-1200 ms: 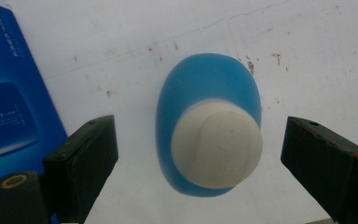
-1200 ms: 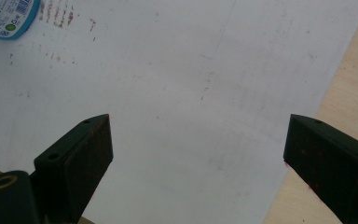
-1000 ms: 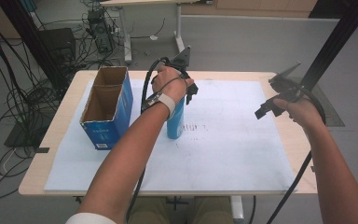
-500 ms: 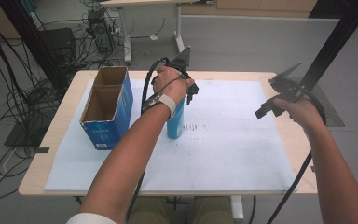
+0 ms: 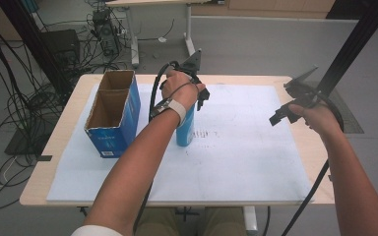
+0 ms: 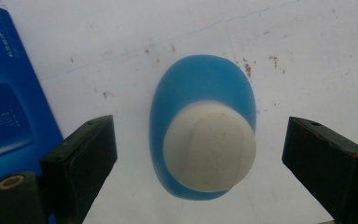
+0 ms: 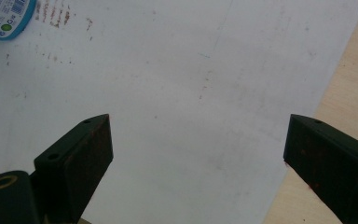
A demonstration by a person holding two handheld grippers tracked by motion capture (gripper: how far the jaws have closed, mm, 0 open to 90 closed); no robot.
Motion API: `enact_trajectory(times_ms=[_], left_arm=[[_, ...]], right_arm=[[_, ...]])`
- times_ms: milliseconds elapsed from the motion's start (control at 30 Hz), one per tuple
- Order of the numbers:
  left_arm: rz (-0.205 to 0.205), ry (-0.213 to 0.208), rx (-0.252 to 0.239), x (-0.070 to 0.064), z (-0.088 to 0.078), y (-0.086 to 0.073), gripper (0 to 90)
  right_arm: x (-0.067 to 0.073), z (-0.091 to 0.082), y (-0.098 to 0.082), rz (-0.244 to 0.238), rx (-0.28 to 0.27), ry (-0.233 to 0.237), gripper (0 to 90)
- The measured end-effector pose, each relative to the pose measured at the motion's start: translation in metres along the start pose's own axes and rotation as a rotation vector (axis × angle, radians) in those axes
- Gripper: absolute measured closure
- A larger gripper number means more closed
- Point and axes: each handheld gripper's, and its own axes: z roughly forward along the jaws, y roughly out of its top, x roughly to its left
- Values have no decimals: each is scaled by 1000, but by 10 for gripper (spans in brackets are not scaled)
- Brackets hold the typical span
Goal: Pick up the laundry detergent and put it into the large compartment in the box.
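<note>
A blue bottle (image 5: 184,132) with a white cap (image 6: 209,147) stands upright on the white sheet (image 5: 246,147), just right of a blue carton (image 5: 110,118) with an open top. My left gripper (image 5: 197,101) hangs over the bottle and points straight down. In the left gripper view the cap sits between the two wide-apart jaws of that gripper (image 6: 198,130), with clear gaps on both sides. My right gripper (image 5: 281,115) hovers over the sheet's right part, open with nothing between its jaws (image 7: 198,121).
The carton's side (image 6: 9,116) is close to the left jaw. The bottle's label (image 7: 2,18) peeks in at the top left of the right gripper view. The bare wooden table edge (image 7: 349,93) borders the sheet on the right. Cables lie on the floor (image 5: 10,108).
</note>
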Motion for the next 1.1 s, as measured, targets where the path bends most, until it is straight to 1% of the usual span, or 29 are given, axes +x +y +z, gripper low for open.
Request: enact_trajectory(times_ms=[33, 100, 200, 267, 367, 533, 700, 733, 833, 1100], left_arm=[[7, -5, 5, 1, 0, 1, 105], [5, -10, 2, 1, 0, 0, 105], [5, -10, 2, 2, -1, 0, 105], [-2, -10, -2, 2, -1, -1, 105], [5, -5, 2, 2, 0, 0, 105], [7, -11, 1, 3, 0, 0, 105], [9, -7, 5, 3, 1, 1, 108], [3, -10, 4, 3, 1, 1, 108], [10, -11, 4, 3, 1, 1, 108], [9, -12, 3, 3, 2, 0, 109]], right_arm=[[0, 0, 0, 3, 1, 1, 79], [0, 0, 0, 0, -1, 0, 79], [-1, 0, 0, 0, -1, -2, 79], [-1, 1, -1, 5, -2, 0, 79], [-2, 1, 0, 3, -1, 0, 79], [-1, 1, 1, 4, 1, -1, 79], [0, 0, 2, 3, 0, -2, 79], [0, 0, 2, 3, 0, -3, 79], [0, 1, 2, 3, 2, -4, 79], [1, 0, 2, 2, 3, -6, 79]])
